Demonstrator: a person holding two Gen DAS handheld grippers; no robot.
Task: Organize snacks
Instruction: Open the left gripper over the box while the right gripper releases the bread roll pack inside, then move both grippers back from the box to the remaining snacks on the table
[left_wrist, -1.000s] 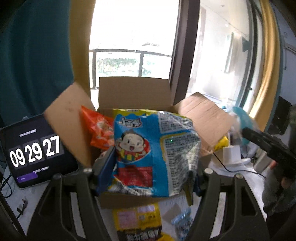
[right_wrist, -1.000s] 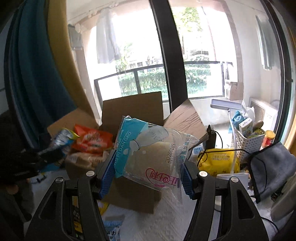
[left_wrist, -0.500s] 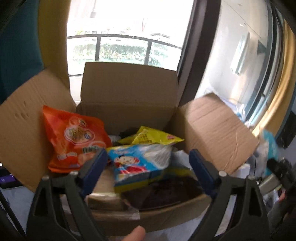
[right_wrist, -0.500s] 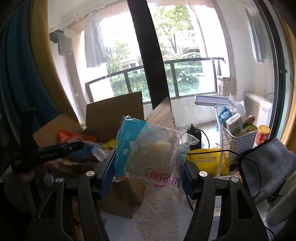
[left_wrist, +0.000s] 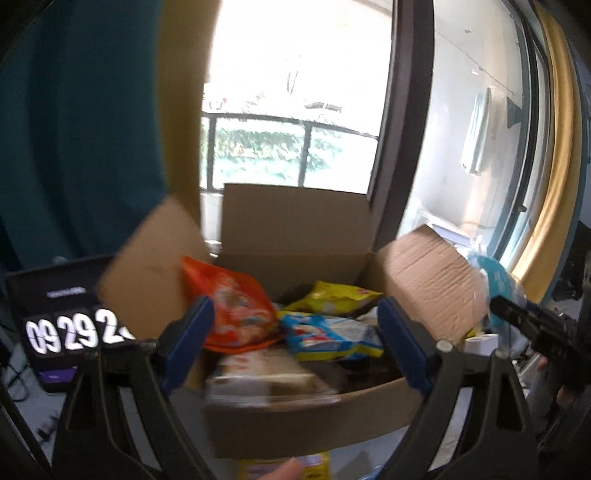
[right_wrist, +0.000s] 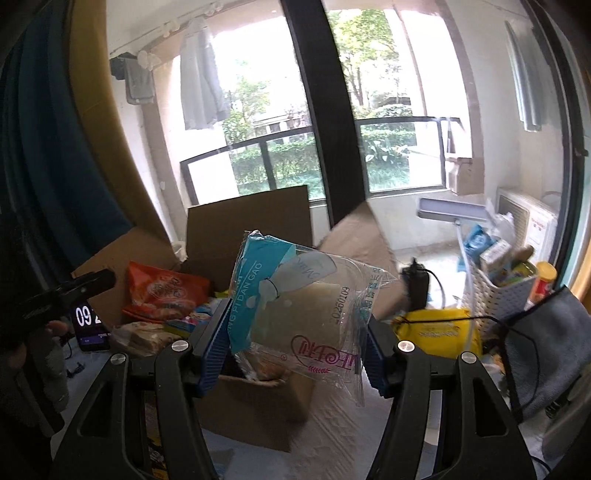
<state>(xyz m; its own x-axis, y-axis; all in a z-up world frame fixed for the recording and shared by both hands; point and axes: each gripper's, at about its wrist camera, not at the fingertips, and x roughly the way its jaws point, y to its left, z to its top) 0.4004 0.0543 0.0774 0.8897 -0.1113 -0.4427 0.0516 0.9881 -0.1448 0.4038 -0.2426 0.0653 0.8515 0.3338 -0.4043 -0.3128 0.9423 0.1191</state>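
L gripper (left_wrist: 295, 339) is wide apart, nothing between, above the cardboard box (left_wrist: 295, 229) w/ snacks. R gripper (right_wrist: 291, 343) is clamped on a clear cake bag (right_wrist: 303, 310).

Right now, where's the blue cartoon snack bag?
In the left wrist view, the blue cartoon snack bag lies inside the cardboard box, right of the orange snack bag and just below the yellow packet.

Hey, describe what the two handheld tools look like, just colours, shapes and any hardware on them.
Both match. The left tool and the right tool each have two black plastic fingers with triangular cut-outs, silver round screw heads near the top, and ribbed blue pads on the inner faces. No cables or markings show on either.
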